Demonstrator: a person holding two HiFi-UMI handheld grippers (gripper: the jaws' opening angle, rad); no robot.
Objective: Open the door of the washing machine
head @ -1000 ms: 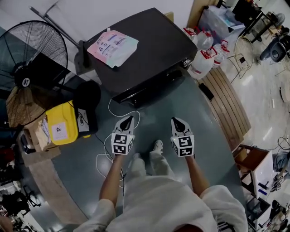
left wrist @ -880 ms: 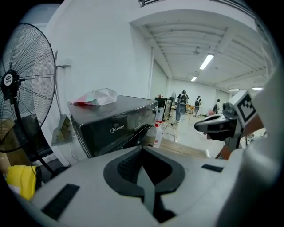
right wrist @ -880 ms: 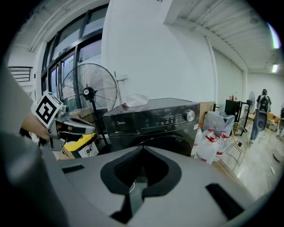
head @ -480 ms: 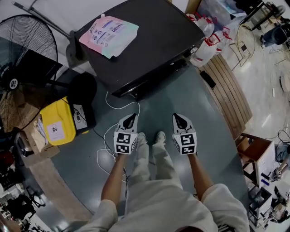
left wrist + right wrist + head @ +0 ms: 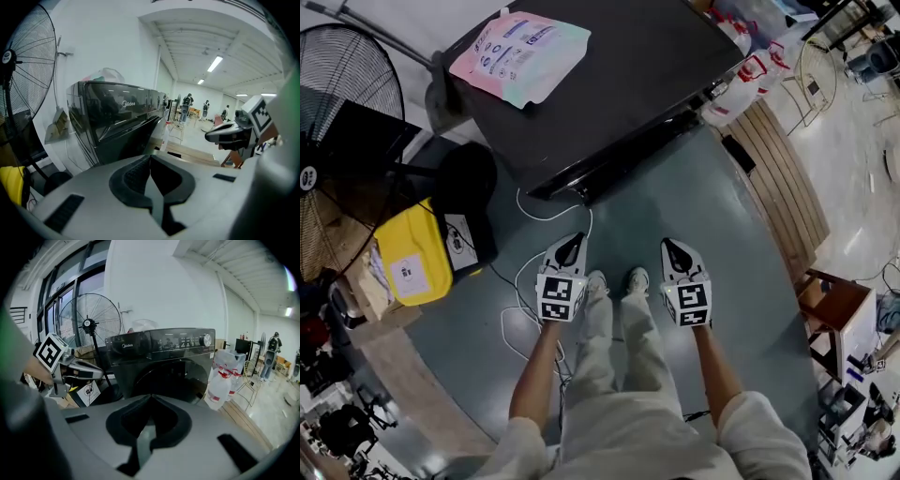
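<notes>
Washing machine (image 5: 628, 84) stands in front of me, its round door (image 5: 172, 375) closed; my left claw (image 5: 571, 242) and right claw (image 5: 669, 247) are both clenched empty, short of it

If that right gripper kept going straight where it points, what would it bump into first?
Probably the round door of the washing machine, dead ahead of the right gripper with nothing between. It tilts downward though, so the floor might come first.
</notes>
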